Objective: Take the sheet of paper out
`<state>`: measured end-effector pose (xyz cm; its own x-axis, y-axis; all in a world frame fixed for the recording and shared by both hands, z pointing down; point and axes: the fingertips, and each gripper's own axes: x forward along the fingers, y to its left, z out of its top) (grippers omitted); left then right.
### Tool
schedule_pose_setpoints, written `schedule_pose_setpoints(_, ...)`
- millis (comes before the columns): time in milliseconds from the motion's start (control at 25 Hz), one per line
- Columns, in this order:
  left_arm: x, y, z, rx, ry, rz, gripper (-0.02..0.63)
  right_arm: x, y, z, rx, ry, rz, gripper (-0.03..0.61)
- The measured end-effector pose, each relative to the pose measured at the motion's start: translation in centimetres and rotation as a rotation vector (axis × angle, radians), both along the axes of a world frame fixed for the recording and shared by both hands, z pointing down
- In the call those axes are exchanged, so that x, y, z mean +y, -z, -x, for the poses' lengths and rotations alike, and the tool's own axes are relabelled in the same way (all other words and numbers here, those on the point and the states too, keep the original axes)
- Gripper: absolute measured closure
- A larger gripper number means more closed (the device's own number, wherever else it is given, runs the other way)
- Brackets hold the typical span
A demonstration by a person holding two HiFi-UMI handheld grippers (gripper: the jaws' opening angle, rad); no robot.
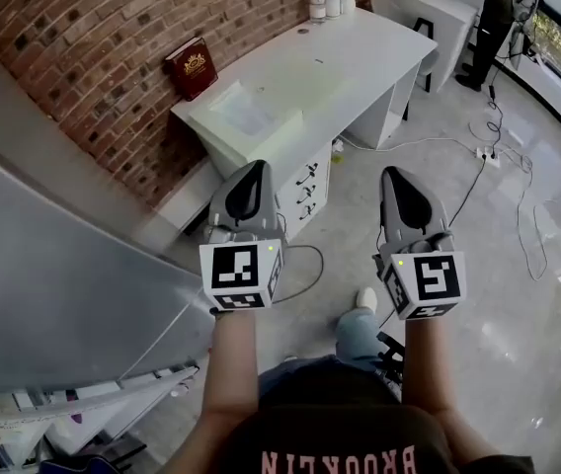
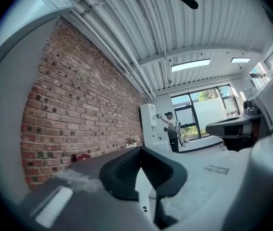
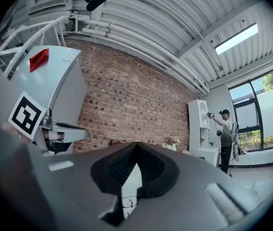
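A pale sheet of paper [image 1: 244, 110] lies flat on the near end of a white desk [image 1: 360, 52] against the brick wall. Both grippers are held level above the floor, well short of the desk. My left gripper [image 1: 257, 168] points toward the desk's drawer side; its jaws meet at the tips with nothing between them, as the left gripper view [image 2: 140, 149] also shows. My right gripper [image 1: 396, 173] hangs beside it to the right, its jaws shut and empty [image 3: 136, 144]. The left gripper's marker cube [image 3: 27, 115] shows in the right gripper view.
A red book [image 1: 192, 67] leans on the brick wall behind the paper. Drawers [image 1: 307, 188] sit under the desk, bottles [image 1: 325, 3] at its far end. A large grey cabinet [image 1: 53, 294] fills the left. Cables [image 1: 518, 196] trail on the floor; a person [image 1: 495, 18] stands far right.
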<state>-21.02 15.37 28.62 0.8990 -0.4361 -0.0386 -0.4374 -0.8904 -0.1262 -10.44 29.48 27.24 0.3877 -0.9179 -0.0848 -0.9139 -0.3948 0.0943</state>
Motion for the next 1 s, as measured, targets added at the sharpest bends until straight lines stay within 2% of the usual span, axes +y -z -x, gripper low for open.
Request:
schedule_pose_setpoints(280,-1.0,0.1,-7.3,-0.021,0.027,0.016,0.614,-2.1,0.0,-7.4,-0.016,0.06,0.028,0.577)
schedule_pose_setpoints(520,-2.0,0.2,-12.2,-0.023,0.092,0.021,0.614,-3.9,-0.3,-13.1,-0.016,0.132,0.047,0.577)
schedule_pose_setpoints(800,-3.8,0.3,-15.9,-0.013,0.228,0.048,0.614,-6.8,0.9,-18.5,0.003,0.243,0.056,0.577)
schedule_pose_setpoints(1000,-4.4,0.0,-18.1,-0.014,0.258,0.053,0.614,-8.5,0.5,-21.4,-0.006,0.274,0.045,0.577)
